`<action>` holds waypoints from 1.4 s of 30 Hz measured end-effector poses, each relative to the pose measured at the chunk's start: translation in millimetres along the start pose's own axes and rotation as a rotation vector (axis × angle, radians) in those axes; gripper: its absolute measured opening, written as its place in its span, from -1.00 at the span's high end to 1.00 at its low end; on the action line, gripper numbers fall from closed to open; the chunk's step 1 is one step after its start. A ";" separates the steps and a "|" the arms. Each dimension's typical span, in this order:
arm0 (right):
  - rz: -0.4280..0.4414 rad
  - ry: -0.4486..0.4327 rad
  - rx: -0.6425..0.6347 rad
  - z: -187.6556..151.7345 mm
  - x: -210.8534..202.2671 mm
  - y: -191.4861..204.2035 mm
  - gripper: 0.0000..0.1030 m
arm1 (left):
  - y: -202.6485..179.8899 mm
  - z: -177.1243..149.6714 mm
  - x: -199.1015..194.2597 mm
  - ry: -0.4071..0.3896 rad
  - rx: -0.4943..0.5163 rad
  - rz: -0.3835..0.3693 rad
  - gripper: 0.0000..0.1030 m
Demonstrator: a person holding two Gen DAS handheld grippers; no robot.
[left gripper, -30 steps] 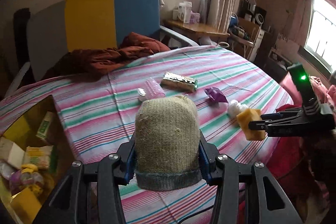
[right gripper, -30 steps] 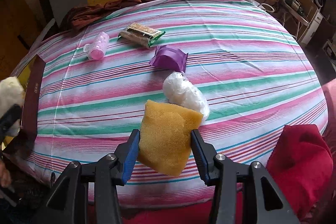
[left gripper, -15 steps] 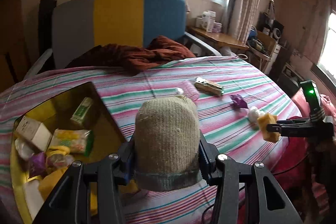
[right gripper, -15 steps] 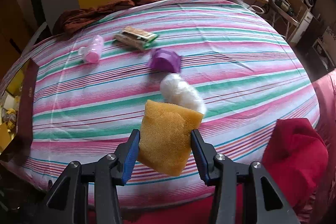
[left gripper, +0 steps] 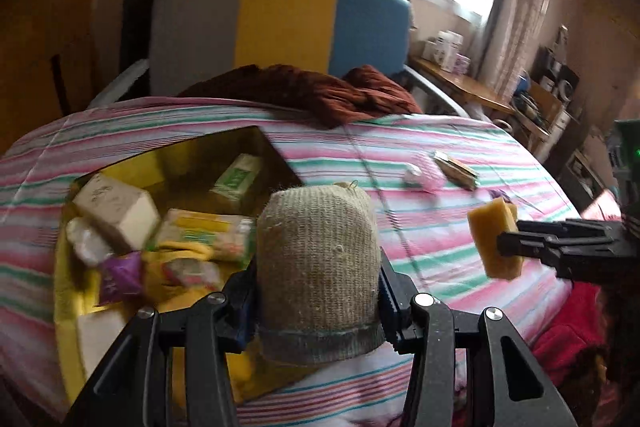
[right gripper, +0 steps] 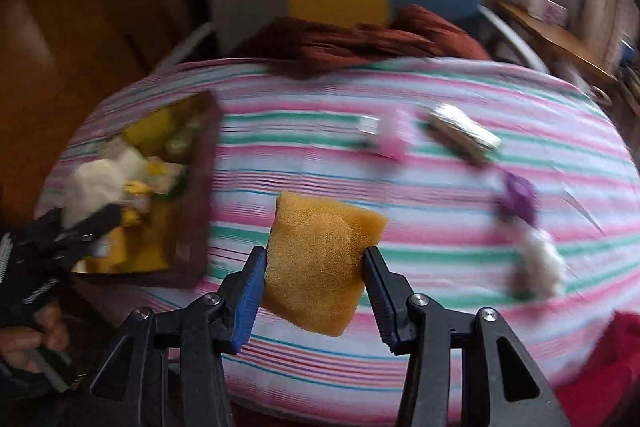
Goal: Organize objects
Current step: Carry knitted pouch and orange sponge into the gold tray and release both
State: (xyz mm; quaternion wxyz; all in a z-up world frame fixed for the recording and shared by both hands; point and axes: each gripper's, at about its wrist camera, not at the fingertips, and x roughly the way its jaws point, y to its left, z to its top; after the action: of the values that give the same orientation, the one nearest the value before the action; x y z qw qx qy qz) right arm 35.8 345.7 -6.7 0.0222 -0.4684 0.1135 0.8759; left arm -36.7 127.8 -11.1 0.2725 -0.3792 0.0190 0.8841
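Though crowded, box of packets, cartons.

Woven tan scrubber is held upright between the left claw's pads, above the box's near edge. Yellow sponge is clamped, tilted, in the right claw, above the striped surface. Open yellow-lined box is packed with cartons and packets. Pink bottle, foil bar, purple wrapper, white bag are left lying apart on the surface.
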 end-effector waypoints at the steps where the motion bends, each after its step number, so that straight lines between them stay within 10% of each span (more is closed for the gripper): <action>1: 0.025 0.000 -0.022 4.8 4.7 13.1 0.05 | 7.4 1.7 -0.4 -0.002 -0.013 0.011 0.04; 17: 0.134 0.004 -0.155 51.3 67.3 126.2 0.00 | 96.5 62.3 33.6 0.008 -0.106 0.183 -0.10; 24: 0.130 0.035 -0.148 49.9 94.2 142.8 -0.01 | 93.5 66.7 13.0 -0.082 -0.100 0.229 -0.46; 42: 0.117 -0.005 -0.121 36.1 87.2 146.0 -0.36 | 76.3 35.9 -30.1 -0.147 -0.088 0.265 -0.65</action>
State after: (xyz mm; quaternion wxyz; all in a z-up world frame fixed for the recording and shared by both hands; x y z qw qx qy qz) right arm -63.7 205.7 -33.4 -0.0572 -0.4591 0.0873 0.8822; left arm -81.3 57.5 21.7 0.1371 -0.3192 0.0101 0.9377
